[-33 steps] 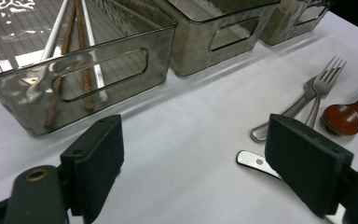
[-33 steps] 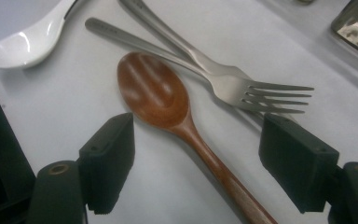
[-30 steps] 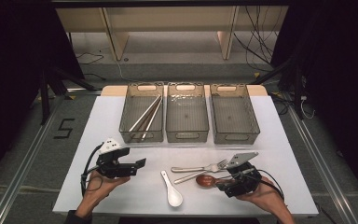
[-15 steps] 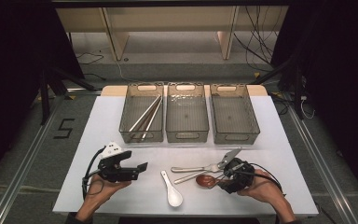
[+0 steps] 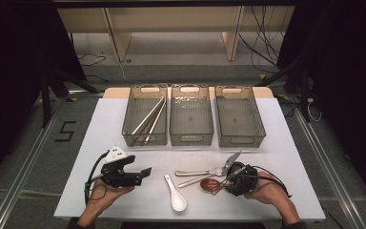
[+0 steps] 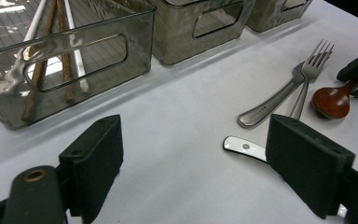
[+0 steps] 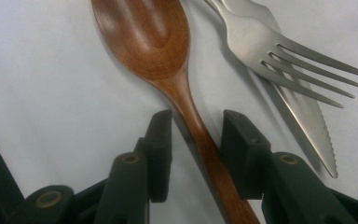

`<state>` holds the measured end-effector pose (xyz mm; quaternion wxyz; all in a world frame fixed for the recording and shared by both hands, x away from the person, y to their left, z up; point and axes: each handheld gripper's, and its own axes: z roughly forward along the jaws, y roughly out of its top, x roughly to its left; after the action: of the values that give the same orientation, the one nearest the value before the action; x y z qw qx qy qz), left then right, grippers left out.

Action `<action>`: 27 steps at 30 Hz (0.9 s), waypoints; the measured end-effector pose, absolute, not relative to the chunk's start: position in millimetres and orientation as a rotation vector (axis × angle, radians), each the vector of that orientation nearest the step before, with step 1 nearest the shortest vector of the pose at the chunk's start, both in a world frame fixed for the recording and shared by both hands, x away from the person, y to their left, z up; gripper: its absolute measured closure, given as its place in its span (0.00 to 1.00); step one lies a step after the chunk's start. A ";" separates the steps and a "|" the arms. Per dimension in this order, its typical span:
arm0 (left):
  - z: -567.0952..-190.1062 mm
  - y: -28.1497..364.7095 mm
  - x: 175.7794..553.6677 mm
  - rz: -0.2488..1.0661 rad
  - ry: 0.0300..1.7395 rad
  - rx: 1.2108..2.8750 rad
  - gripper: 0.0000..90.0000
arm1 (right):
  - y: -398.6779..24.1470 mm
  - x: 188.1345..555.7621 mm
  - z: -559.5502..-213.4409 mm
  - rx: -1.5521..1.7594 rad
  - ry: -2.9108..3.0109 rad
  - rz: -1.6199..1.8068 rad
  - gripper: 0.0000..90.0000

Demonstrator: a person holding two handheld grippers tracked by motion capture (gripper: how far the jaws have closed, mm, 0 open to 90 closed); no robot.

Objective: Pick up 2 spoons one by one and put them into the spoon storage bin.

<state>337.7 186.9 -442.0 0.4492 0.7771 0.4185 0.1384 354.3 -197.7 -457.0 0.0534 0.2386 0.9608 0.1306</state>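
Note:
A brown wooden spoon [image 7: 144, 37] lies on the white table [image 5: 276, 143], its bowl [image 5: 210, 184] pointing left. My right gripper [image 7: 196, 121] is low over its handle, one jaw on each side, with thin gaps showing; it is open. In the high view, the right gripper [image 5: 226, 181] sits at the front right. A metal fork [image 7: 279, 56] and a serrated knife [image 7: 314, 126] lie just beside the spoon. A white ceramic spoon [image 5: 176, 196] rests front centre. My left gripper [image 6: 193, 140] is held wide open and empty above the table; in the high view the left gripper [image 5: 143, 172] is at the front left.
Three grey see-through bins stand in a row at the back: the left bin [image 5: 129, 128] holds chopsticks [image 5: 148, 117], and the middle bin [image 5: 191, 136] and right bin [image 5: 259, 129] look bare. Metal cutlery [image 5: 198, 172] lies between the grippers. Bare table stretches in front of the bins.
My right gripper has slid left and lowered until its jaws straddle the wooden spoon's handle. My left gripper has drifted slightly right and stayed open.

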 end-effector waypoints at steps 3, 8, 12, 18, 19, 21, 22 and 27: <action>-442.1 186.3 337.6 0.343 1.036 1.921 0.21 | -196.0 354.1 -456.7 0.707 2.926 0.381 0.78; -441.8 185.9 337.1 0.345 1.032 1.924 0.21 | -191.9 351.4 -456.0 0.667 2.933 0.350 0.85; -441.9 185.9 337.0 0.346 1.029 1.929 0.21 | -189.5 348.6 -455.7 0.620 2.929 0.344 0.90; -441.9 186.0 337.1 0.348 1.032 1.924 0.21 | -192.0 346.3 -450.6 0.571 2.920 0.381 0.91; -442.0 186.0 337.1 0.348 1.032 1.927 0.21 | -192.5 346.0 -448.1 0.569 2.924 0.378 0.91; -442.0 186.2 337.1 0.351 1.031 1.925 0.21 | -193.1 345.1 -444.3 0.569 2.909 0.412 0.91; -441.9 186.3 337.0 0.353 1.031 1.924 0.21 | -193.1 344.3 -441.8 0.579 2.908 0.418 0.91; -441.3 187.7 336.4 0.366 1.024 1.912 0.21 | -194.3 345.0 -429.7 0.590 2.865 0.525 0.91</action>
<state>336.4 187.7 -441.3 0.4541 0.7745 0.4148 0.1481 345.0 -194.3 -429.7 0.0849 0.1979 0.9605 0.1761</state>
